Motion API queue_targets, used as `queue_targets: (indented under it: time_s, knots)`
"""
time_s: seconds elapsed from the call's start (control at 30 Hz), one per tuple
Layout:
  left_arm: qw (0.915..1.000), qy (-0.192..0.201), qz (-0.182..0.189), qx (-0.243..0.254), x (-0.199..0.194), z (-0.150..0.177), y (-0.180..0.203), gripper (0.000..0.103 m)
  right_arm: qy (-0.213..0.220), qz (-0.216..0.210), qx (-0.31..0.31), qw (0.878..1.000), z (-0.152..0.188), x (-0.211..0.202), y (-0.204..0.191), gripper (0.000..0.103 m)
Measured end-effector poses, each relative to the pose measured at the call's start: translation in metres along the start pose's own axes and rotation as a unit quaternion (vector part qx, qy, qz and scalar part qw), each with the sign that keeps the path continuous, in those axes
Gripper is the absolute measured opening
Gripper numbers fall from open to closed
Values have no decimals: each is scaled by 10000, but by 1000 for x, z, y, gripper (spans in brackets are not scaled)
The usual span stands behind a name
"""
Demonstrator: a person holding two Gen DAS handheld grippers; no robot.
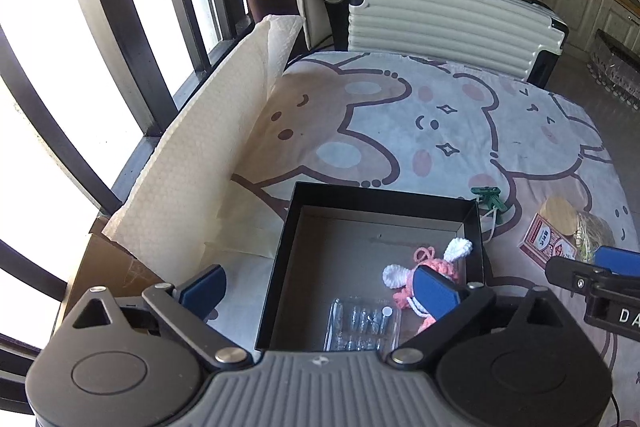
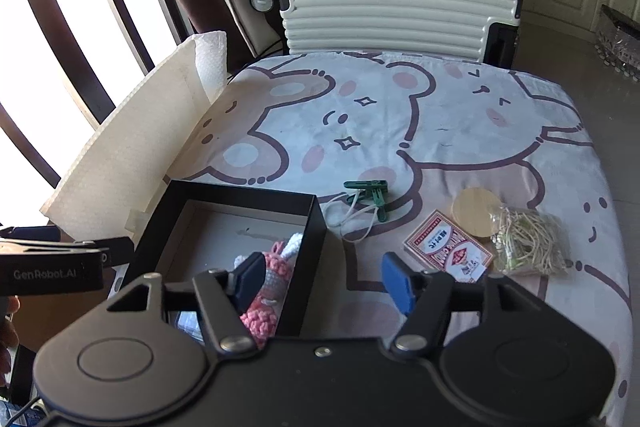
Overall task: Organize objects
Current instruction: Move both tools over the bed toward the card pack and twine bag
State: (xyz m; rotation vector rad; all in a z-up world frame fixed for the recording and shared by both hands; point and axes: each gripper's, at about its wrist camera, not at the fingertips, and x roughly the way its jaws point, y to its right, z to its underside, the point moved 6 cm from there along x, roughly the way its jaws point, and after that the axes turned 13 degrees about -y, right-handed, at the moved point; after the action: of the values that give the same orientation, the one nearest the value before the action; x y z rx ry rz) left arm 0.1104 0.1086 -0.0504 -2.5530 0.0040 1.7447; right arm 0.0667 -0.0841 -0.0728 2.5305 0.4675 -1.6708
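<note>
left wrist view was taken from above a black box [image 1: 376, 203] set on a cartoon-printed cloth [image 1: 440, 115]. the left gripper [image 1: 320, 287] was seen with its jaws spread wide and nothing held, its fingers straddling the box's near left part. inside the box a pink and white crochet toy [image 1: 432, 263] was seen lying by the right wall, and a clear plastic case [image 1: 362, 323] was seen at the near wall.

in the right wrist view the right gripper [image 2: 320, 283] was seen with jaws wide and nothing between them, placed over the box's right wall [image 2: 308, 251]. on the cloth to the right of the box were seen a green clip with white cord [image 2: 366, 199], a red card pack [image 2: 448, 253], a round wooden disc [image 2: 476, 213] touching the pack's far edge, and a clear bag of pale bands [image 2: 528, 241] just beside both.
</note>
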Motion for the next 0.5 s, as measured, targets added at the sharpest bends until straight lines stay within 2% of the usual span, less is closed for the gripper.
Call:
queue_targets:
  time_s: [0.3, 0.5]
  knots:
    - [9999, 83, -86, 54, -4, 6, -3, 103, 166, 352, 72, 9992, 1, -8, 7, 97]
    - [9998, 139, -163, 6, -6, 7, -10, 103, 292, 585, 113, 9978, -1, -11, 14, 103]
